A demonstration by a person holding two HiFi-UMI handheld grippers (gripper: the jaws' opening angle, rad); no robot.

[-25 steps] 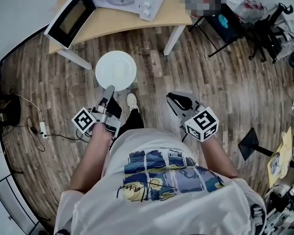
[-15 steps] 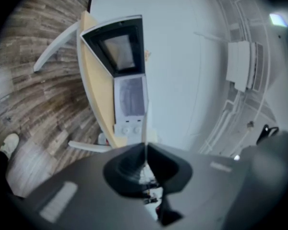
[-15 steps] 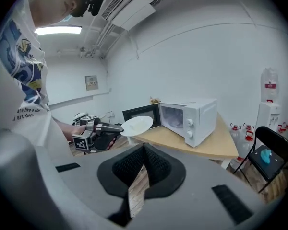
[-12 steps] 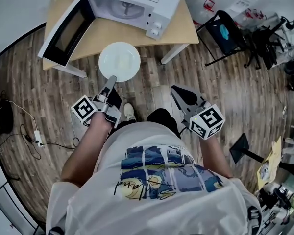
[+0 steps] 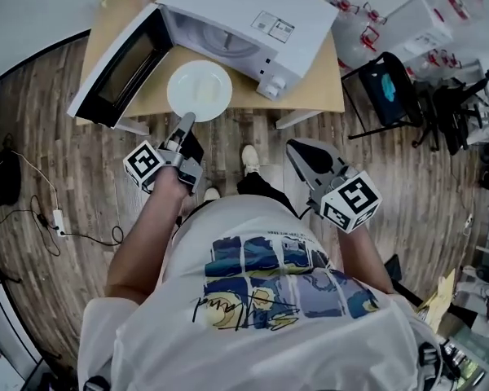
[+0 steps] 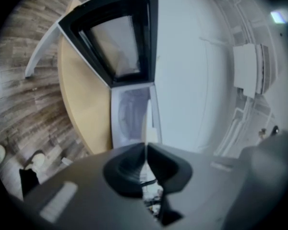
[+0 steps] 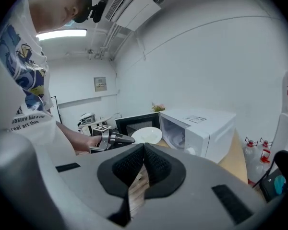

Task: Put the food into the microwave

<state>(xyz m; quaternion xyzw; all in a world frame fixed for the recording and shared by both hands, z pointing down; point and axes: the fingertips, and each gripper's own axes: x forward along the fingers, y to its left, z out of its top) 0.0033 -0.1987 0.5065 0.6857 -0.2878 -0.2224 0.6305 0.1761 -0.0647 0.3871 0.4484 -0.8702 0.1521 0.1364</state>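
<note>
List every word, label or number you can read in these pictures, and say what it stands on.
"measure like a star", roughly: print on the shirt; the line below is blurred.
Label on the microwave: too small to read.
Wall frame: blurred.

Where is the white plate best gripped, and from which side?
Its thin rim nearest the person, coming level from that side: the plate is flat and shallow, so only the edge fits between jaws. The left hand-held gripper pinches it there.
</note>
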